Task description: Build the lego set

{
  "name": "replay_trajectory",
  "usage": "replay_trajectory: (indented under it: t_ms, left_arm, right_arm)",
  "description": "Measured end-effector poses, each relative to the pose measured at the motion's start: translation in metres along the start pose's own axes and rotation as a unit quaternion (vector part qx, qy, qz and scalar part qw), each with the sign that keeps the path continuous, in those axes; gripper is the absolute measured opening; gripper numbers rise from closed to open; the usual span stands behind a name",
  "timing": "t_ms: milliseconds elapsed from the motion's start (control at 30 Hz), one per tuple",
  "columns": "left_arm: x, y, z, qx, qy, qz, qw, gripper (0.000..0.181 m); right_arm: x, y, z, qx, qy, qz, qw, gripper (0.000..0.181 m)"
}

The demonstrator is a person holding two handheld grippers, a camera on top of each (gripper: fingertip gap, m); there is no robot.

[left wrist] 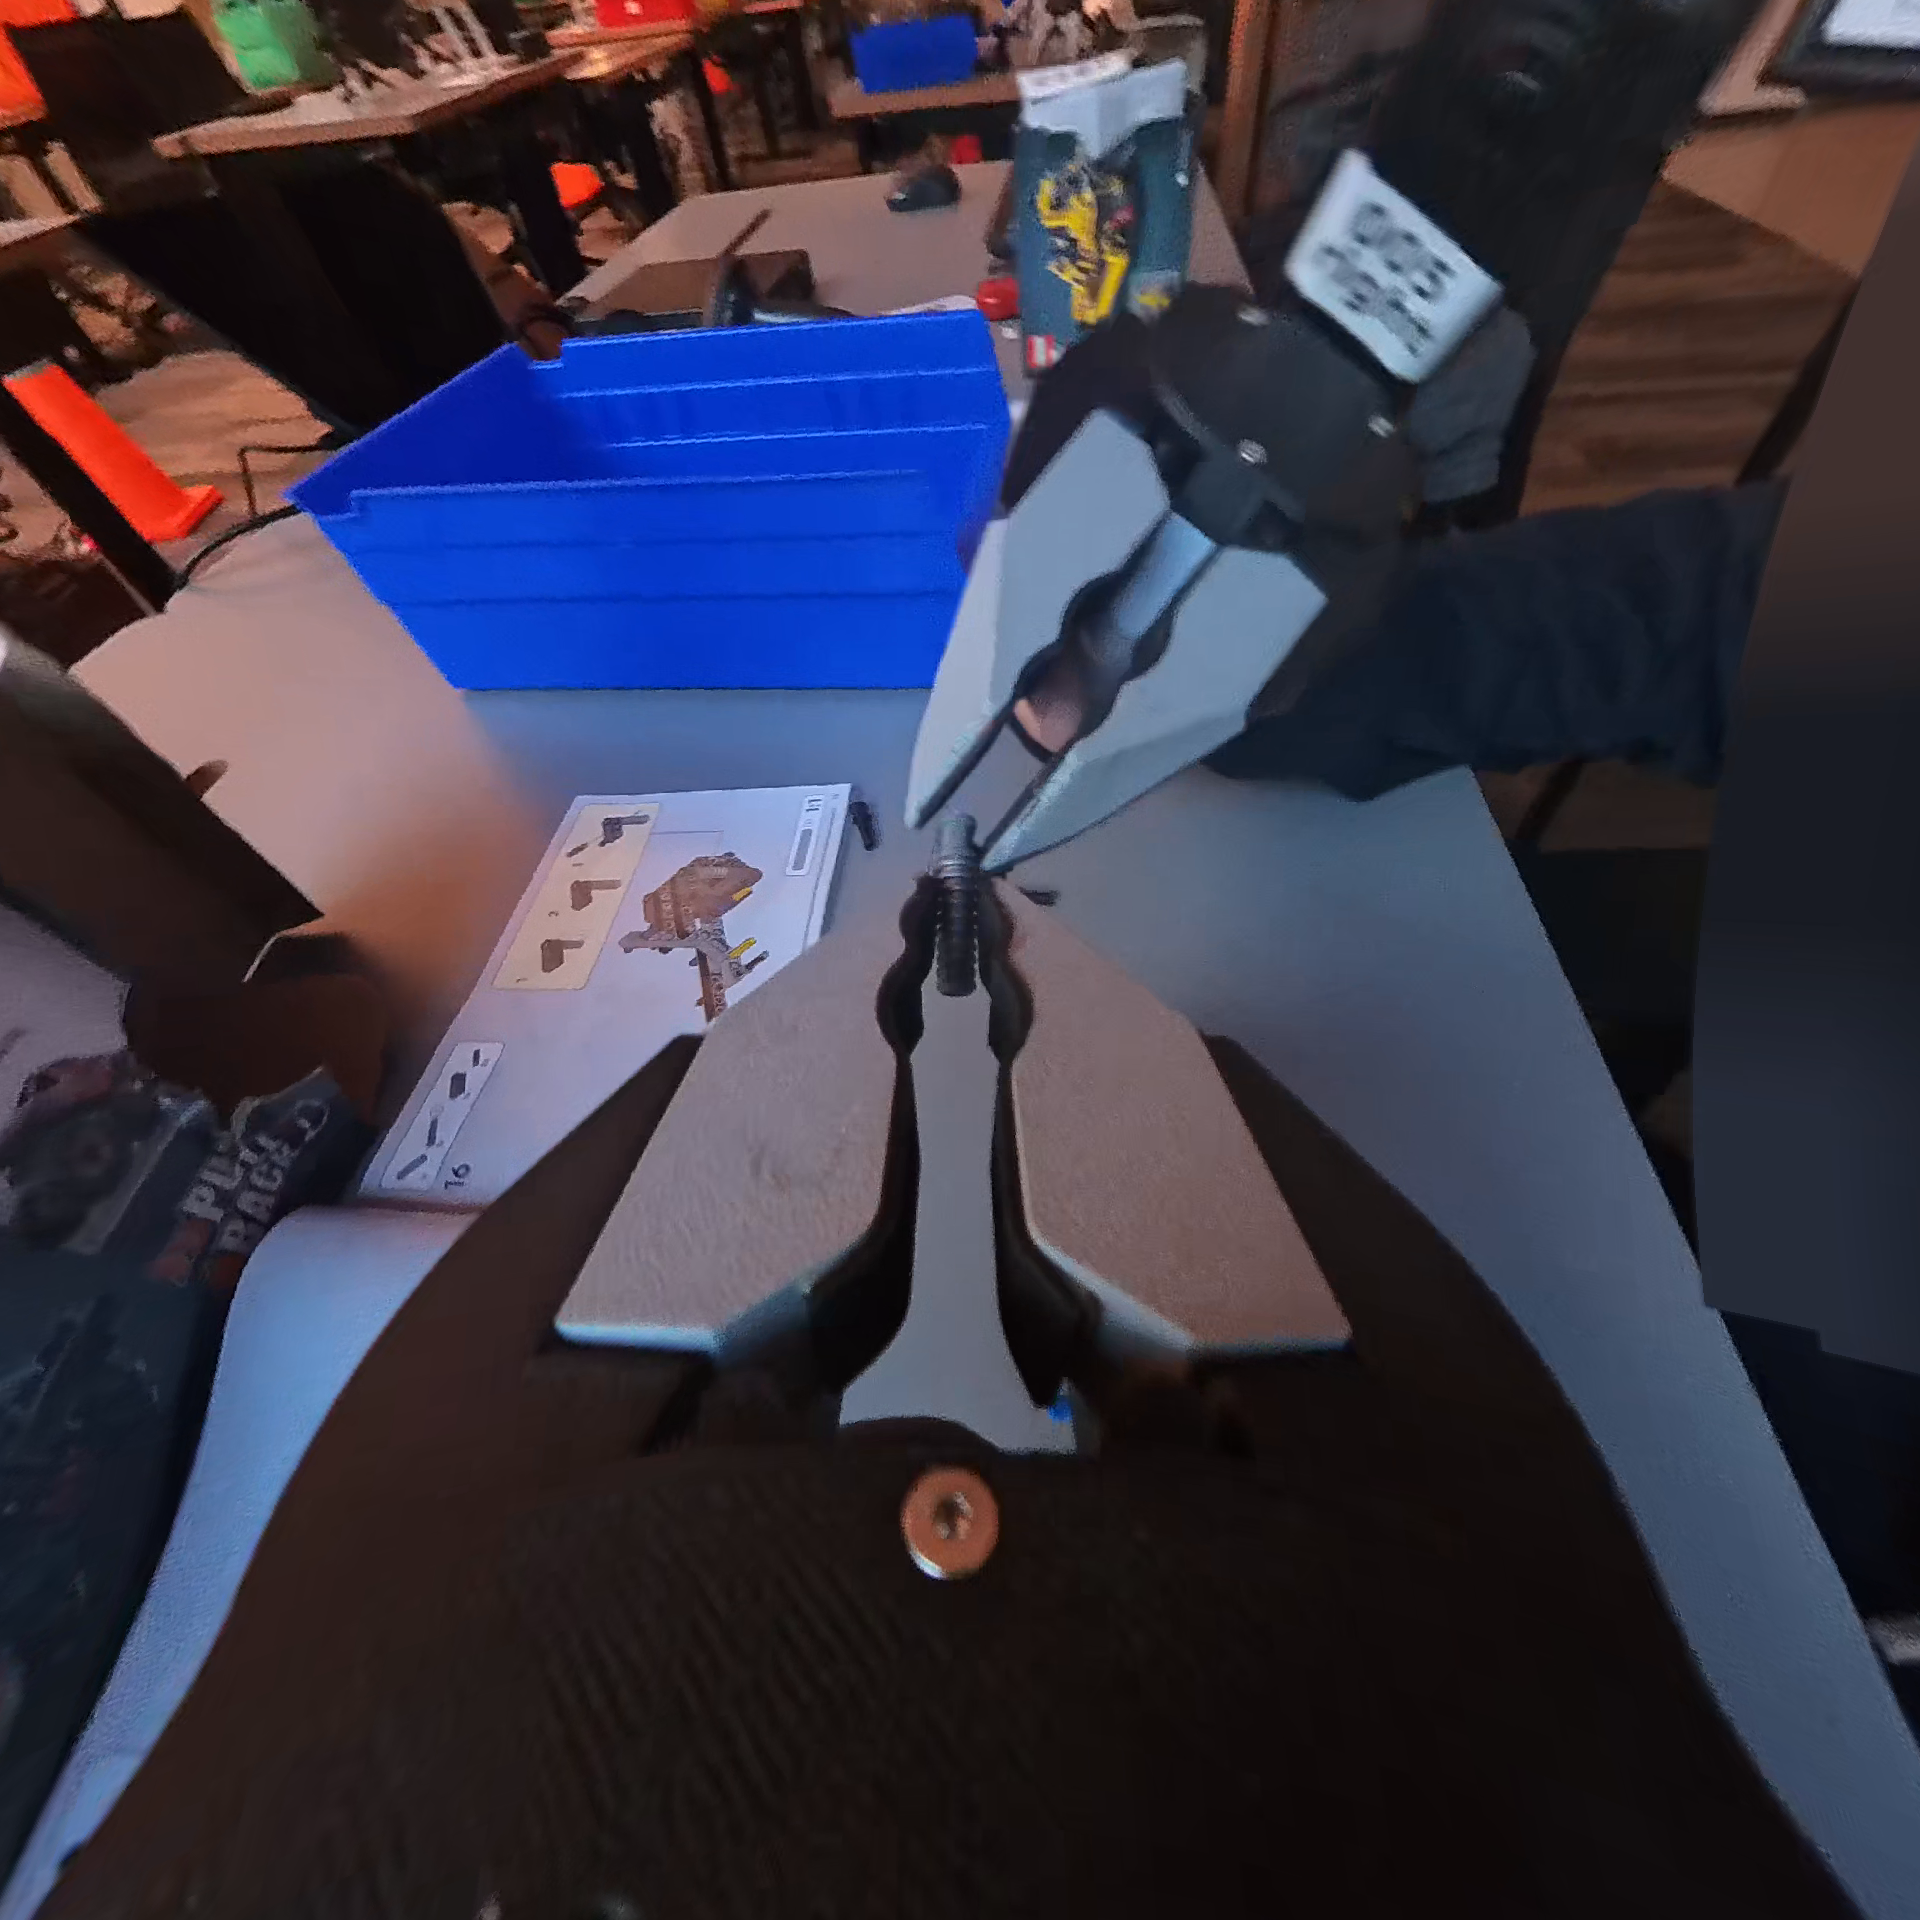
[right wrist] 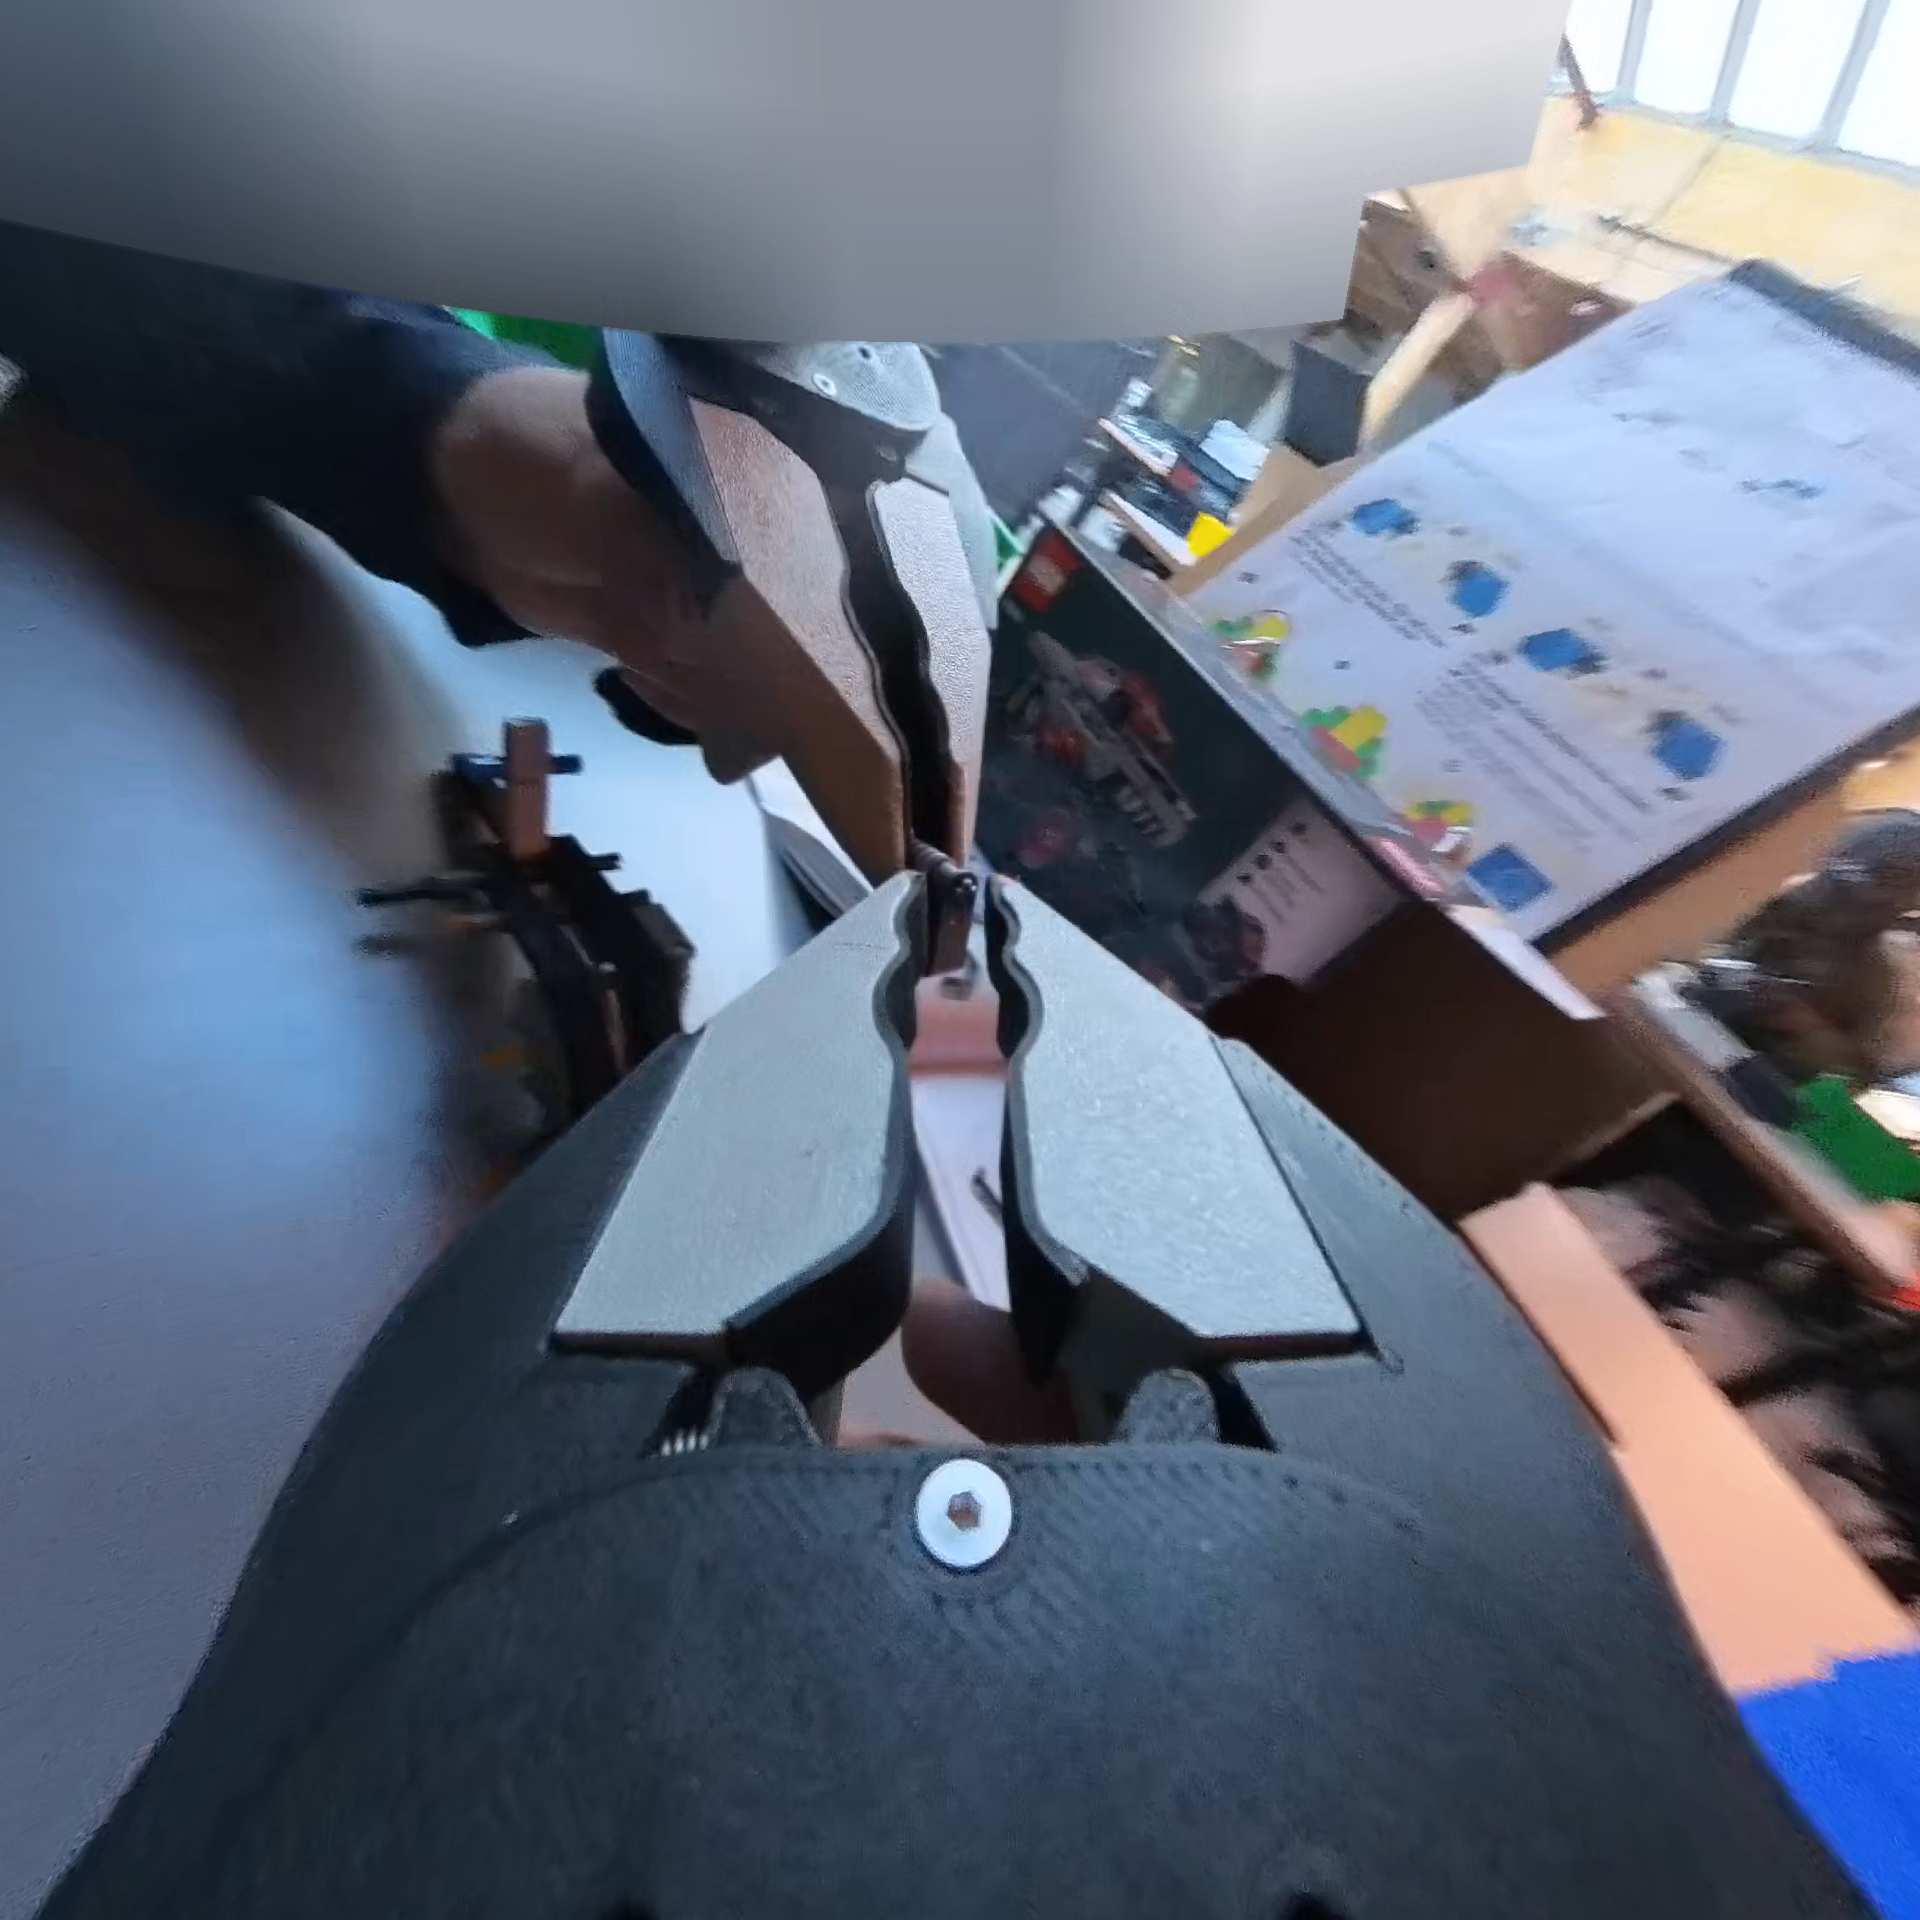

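Note:
In the left wrist view my left gripper (left wrist: 961, 902) is shut on a small black ribbed Lego part (left wrist: 957, 940) with a grey end (left wrist: 956, 836) that sticks out past the fingertips. My right gripper (left wrist: 954, 844) comes in from the upper right, its jaws a little apart around that grey end. In the right wrist view the right gripper (right wrist: 958, 896) has the dark part (right wrist: 951, 920) between its tips, against one finger. The left gripper (right wrist: 935, 857) reaches down from above, holding the part's other end. A partly built dark model (right wrist: 561, 914) stands at the left, blurred.
An open instruction booklet (left wrist: 665, 935) lies on the grey table (left wrist: 1299, 987) before a blue bin (left wrist: 665, 520). Small black pins (left wrist: 864, 823) lie by the booklet. Lego boxes stand at the back (left wrist: 1101, 239) and at the left (left wrist: 156, 1195). A printed board (right wrist: 1621, 582) leans at the right. Left and right tips are no more than a few centimetres apart.

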State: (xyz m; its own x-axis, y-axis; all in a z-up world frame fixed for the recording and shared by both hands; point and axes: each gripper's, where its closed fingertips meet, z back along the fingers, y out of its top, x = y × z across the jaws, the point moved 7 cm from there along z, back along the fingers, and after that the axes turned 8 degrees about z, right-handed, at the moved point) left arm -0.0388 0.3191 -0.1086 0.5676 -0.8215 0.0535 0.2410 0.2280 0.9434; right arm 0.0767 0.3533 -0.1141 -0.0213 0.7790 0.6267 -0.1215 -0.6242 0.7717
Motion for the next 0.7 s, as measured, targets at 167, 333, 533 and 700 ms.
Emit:
replay_trajectory:
  t_ms: [167, 333, 533, 700]
  left_arm:
    - [-0.006, -0.001, 0.0, 0.015, 0.006, 0.05, 0.999, 0.005]
    - [-0.005, 0.002, 0.0, 0.023, 0.015, 0.039, 0.999, 0.005]
    - [-0.003, 0.007, 0.002, 0.042, 0.032, 0.045, 0.998, 0.005]
    - [-0.002, 0.01, 0.005, 0.065, 0.042, 0.052, 0.996, 0.005]
  right_arm:
    - [-0.001, 0.003, -0.002, -0.032, -0.056, 0.059, 0.996, 0.003]
    - [0.001, 0.003, -0.001, -0.025, -0.059, 0.05, 0.997, 0.004]
    - [-0.001, 0.008, -0.001, -0.041, -0.109, 0.093, 0.989, 0.002]
    - [0.0, 0.01, -0.002, -0.033, -0.132, 0.075, 0.988, 0.001]
